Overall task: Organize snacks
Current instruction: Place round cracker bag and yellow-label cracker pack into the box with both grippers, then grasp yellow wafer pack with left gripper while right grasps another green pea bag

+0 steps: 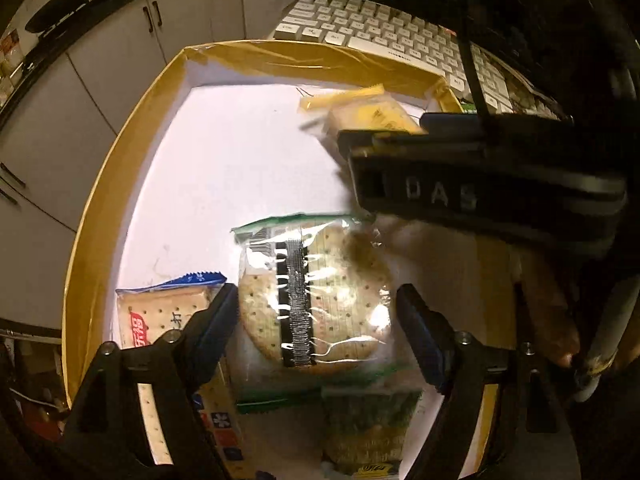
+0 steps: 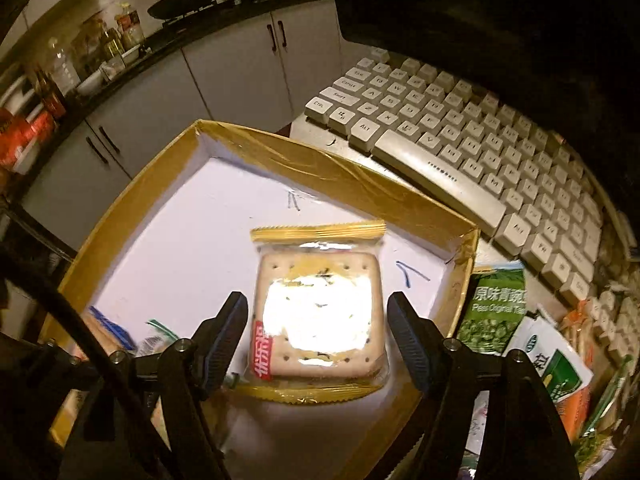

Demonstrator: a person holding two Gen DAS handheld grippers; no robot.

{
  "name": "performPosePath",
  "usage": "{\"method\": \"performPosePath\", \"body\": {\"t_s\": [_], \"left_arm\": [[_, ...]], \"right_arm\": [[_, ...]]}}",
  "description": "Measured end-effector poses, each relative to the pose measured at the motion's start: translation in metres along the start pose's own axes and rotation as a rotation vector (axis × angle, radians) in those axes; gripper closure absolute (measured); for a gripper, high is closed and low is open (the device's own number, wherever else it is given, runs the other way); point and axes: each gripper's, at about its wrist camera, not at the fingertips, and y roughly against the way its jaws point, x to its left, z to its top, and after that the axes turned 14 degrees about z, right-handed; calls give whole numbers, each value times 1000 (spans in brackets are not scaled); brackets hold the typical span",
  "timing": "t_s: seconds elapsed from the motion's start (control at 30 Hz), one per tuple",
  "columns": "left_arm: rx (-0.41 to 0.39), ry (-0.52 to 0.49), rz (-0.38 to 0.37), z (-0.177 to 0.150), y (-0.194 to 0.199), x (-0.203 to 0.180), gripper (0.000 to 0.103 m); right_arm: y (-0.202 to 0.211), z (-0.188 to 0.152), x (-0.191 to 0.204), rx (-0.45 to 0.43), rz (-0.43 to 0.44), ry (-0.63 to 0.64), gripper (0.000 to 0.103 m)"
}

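A shallow box (image 1: 100, 200) with yellow taped walls and a white floor holds the snacks; it also shows in the right wrist view (image 2: 320, 164). My left gripper (image 1: 316, 324) is open over a green-edged pack of round crackers (image 1: 316, 292) that lies between its fingers. A blue-edged cracker pack (image 1: 160, 312) lies at its left. My right gripper (image 2: 318, 334) is open around a yellow-edged pack of square crackers (image 2: 318, 308) on the box floor. That pack (image 1: 360, 112) and the right gripper's body (image 1: 480, 184) show in the left wrist view.
A white keyboard (image 2: 480, 140) lies beyond the box. Green pea packs (image 2: 494, 308) and other snack bags (image 2: 560, 368) lie to the right of the box. Grey cabinets (image 2: 224, 68) and a counter with a pan (image 2: 188, 0) stand behind.
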Motion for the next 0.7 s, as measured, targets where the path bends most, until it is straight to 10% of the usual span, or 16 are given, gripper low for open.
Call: {"method": "performPosePath", "body": {"t_s": [0.2, 0.37, 0.7], "left_arm": [[-18, 69, -35, -8, 13, 10, 20], [-184, 221, -18, -28, 48, 29, 20], [-387, 199, -21, -85, 108, -21, 17]], "right_arm": [[43, -5, -12, -129, 125, -86, 29], [110, -52, -15, -303, 251, -127, 28], [158, -177, -40, -345, 192, -176, 27]]}}
